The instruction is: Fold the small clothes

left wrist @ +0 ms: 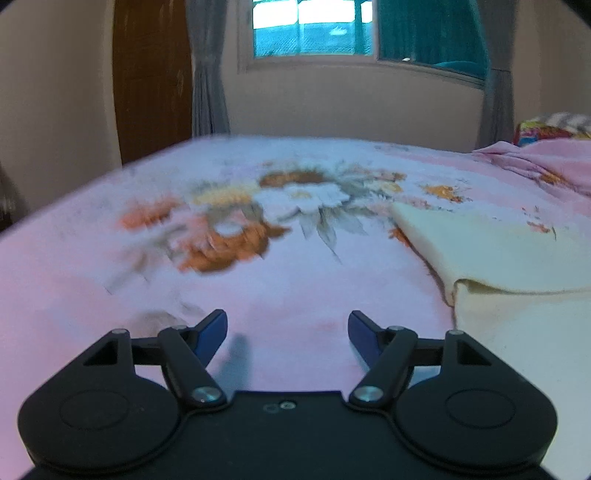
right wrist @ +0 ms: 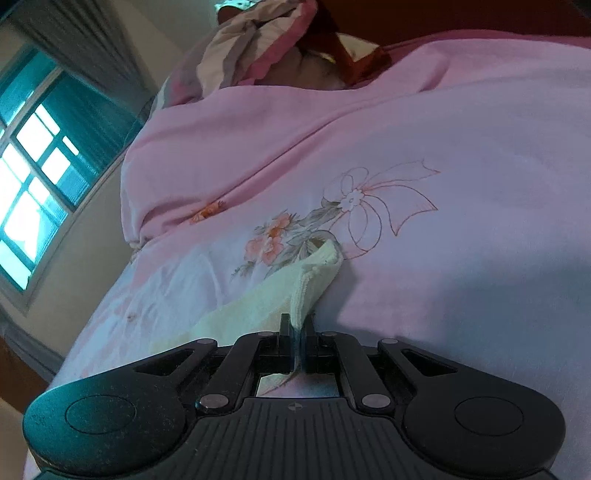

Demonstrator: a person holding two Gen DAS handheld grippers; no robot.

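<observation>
Left gripper [left wrist: 287,334] is hovering low over the bed [left wrist: 258,302], its blue-tipped fingers [left wrist: 212,332] standing wide apart with nothing between them, only bare pink sheet below. The cloth [left wrist: 509,258], a pale cream knit piece, is lying on the bed to the right of this gripper and apart from it; one layer is lying over another, with a folded edge showing near the right finger's side. A large floral print [left wrist: 258,214] in orange, white and grey is lying on the sheet ahead of the fingers, blurred. Beyond the bed, a window [left wrist: 314,29] with grey curtains [left wrist: 207,74] and a brown wooden panel [left wrist: 151,74] are showing against the wall. Right gripper [right wrist: 297,332] is sitting low against the bed [right wrist: 461,277], its fingers pressed together on a corner of the cloth [right wrist: 303,291]; the pinched fabric is rising from between the fingers and curling to a point ahead, while the rest is spreading flat on the sheet to the left. A bow-and-flower print [right wrist: 354,206] is lying just beyond the cloth tip. Bunched pink and cream bedding [right wrist: 258,40] is piled at the far end of the bed. The window [right wrist: 33,192] is appearing tilted at left.
</observation>
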